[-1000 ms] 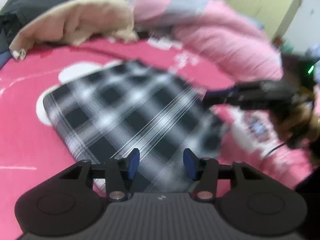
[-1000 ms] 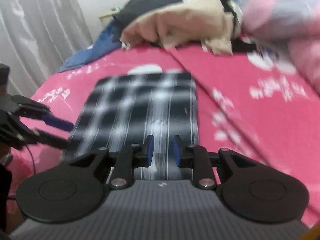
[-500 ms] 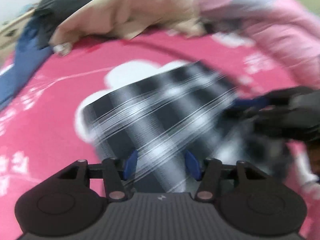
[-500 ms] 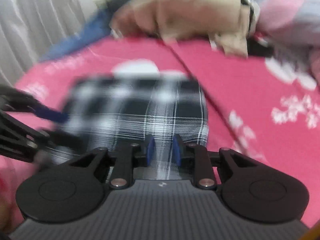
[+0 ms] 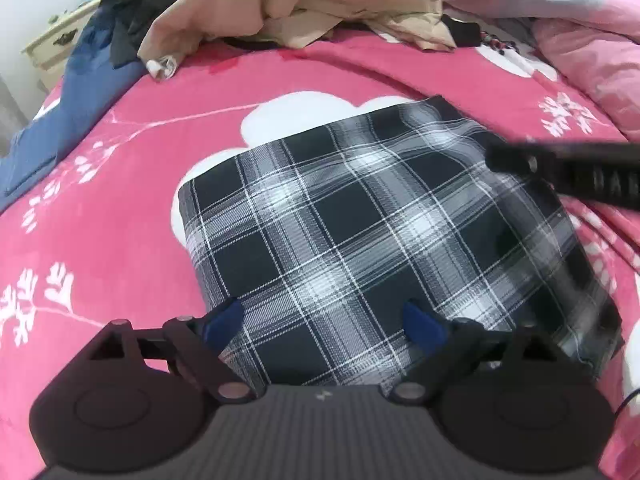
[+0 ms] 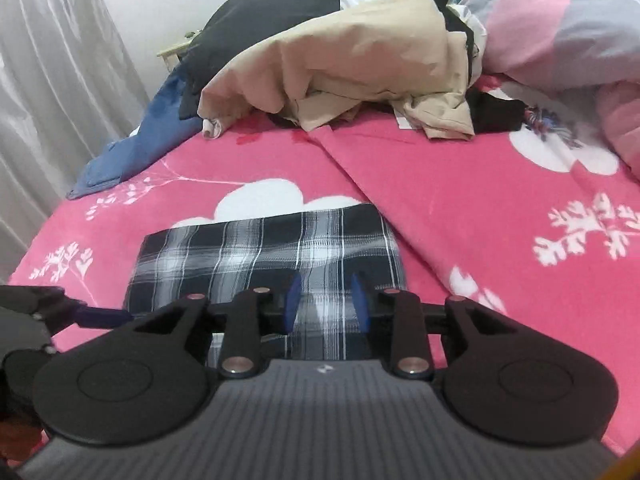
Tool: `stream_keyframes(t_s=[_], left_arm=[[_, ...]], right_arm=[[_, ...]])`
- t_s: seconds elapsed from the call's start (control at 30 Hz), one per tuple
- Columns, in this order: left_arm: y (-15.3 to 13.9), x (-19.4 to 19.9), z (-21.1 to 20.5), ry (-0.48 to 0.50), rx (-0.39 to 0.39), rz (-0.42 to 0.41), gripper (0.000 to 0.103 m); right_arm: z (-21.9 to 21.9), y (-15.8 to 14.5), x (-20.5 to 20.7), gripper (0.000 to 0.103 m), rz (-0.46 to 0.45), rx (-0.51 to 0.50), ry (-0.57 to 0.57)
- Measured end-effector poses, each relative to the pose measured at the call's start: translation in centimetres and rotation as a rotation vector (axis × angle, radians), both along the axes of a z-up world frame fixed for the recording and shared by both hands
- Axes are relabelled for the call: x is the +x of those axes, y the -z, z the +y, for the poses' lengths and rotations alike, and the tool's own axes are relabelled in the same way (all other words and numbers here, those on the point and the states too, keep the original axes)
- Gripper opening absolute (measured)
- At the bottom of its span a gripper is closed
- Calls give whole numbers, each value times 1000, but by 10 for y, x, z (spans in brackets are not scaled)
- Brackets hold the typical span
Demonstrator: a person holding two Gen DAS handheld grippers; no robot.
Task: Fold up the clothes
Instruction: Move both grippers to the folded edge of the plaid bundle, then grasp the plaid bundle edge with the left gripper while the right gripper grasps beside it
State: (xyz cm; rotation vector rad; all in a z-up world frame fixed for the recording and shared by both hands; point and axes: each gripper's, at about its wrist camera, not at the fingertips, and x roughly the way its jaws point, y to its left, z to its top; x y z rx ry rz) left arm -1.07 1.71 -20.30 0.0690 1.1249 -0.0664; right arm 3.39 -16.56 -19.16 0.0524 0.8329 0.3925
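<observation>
Folded garment: black/white plaid. Bedspread under it: hot pink, white cloud and branch print. Behind the garment: beige cloth, black cloth, blue cloth. Gripper pads: blue.

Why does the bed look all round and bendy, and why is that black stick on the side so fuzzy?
Left wrist view: the fisheye lens bulges the pink bedsheet and the checked cloth into curves; the black stick is the right gripper, smeared by motion blur. Right wrist view: the same bending, the far beige garment fairly sharp, the checked cloth slightly soft.
</observation>
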Motion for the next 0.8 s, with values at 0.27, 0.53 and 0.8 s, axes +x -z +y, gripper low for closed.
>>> stream_keyframes(t_s=[0.27, 0.53, 0.8], left_arm=[[4, -3, -4, -23, 18, 4, 93], [9, -5, -6, -29, 29, 4, 95], [11, -8, -8, -38, 34, -4, 96]], right_arm=[[-2, -10, -26, 27, -14, -49, -6], [-1, 18, -65, 27, 62, -100, -32], [-2, 19, -67, 27, 53, -85, -21]])
